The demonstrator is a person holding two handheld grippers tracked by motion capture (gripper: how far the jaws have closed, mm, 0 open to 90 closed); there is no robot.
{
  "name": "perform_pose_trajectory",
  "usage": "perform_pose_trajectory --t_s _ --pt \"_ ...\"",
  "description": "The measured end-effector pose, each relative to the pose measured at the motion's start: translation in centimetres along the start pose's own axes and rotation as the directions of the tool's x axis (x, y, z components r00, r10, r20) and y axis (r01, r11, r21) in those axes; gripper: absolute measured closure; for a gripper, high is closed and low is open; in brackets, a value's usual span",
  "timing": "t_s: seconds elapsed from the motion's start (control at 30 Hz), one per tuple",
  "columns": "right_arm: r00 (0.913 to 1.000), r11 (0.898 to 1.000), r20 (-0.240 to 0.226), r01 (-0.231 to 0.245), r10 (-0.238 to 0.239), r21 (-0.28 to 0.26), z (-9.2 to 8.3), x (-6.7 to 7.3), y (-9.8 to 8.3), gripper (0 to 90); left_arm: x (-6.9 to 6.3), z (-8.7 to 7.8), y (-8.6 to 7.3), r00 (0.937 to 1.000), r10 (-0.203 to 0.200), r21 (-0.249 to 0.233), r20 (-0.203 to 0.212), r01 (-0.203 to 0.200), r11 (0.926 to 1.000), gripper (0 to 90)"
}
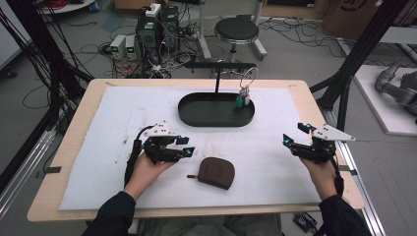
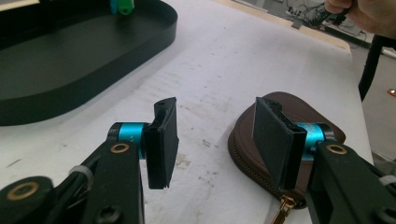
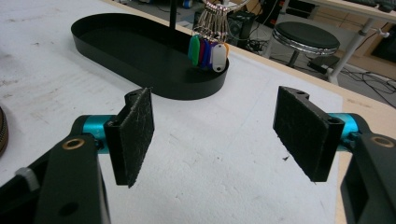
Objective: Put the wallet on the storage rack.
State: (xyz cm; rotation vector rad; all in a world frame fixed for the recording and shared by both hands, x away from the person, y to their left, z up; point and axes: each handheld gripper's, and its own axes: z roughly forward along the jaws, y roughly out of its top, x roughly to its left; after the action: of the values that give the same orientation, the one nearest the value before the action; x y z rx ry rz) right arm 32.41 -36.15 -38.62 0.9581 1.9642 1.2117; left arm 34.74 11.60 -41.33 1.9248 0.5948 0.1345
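Small brown zippered leather pouch [image 1: 215, 172], half-round, flat on white table cover [image 1: 275, 147] near front edge, brass zip pull [image 1: 191, 176] pointing toward left gripper [image 1: 186, 147].
Left gripper just beside pouch, jaws part spread, nothing pinched; in left gripper view 1 pad [image 2: 273, 140] over pouch rim, other pad over bare cover.
Pouch long axis runs across table.
Right gripper [image 1: 286, 141] well apart, jaws spread wide, empty.
Left hand [image 1: 147, 169] nearer: likely grasps.
Far: black oval metal tray [image 1: 196, 118], key bunch [image 1: 243, 98] with coloured tags at its right end.
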Motion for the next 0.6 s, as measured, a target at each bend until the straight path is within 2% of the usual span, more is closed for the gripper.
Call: perform_pose_trajectory --t_s 0.03,0.2,0.3,0.43,0.6 --pt "1.0 1.0 -0.001 -0.001 0.001 0.002 0.0 0.0 0.0 29.6 -0.1 0.4 0.0 1.0 -0.002 0.011 0.009 0.002 0.9999 53.9" --pt "1.0 1.0 0.0 0.001 -0.001 0.003 -0.1 0.0 0.0 29.6 -0.5 2.3 -0.4 0.9983 -0.023 0.082 0.053 0.019 0.9964 58.6" --pt "1.0 1.0 0.0 0.001 -0.001 0.001 -0.1 0.0 0.0 29.5 -0.5 2.8 -0.5 0.9976 -0.033 0.099 0.062 0.027 0.9947 60.4" --pt "0.9998 1.0 -0.008 0.016 -0.016 0.004 0.0 0.1 0.0 29.6 -0.6 3.7 -0.8 0.9965 -0.058 0.144 0.06 0.049 0.9884 61.1" --pt "0.9997 1.0 -0.011 0.02 -0.02 0.006 0.1 0.2 0.0 29.6 -0.5 4.1 -0.9 0.9933 -0.084 0.166 0.079 0.07 0.9836 60.4"
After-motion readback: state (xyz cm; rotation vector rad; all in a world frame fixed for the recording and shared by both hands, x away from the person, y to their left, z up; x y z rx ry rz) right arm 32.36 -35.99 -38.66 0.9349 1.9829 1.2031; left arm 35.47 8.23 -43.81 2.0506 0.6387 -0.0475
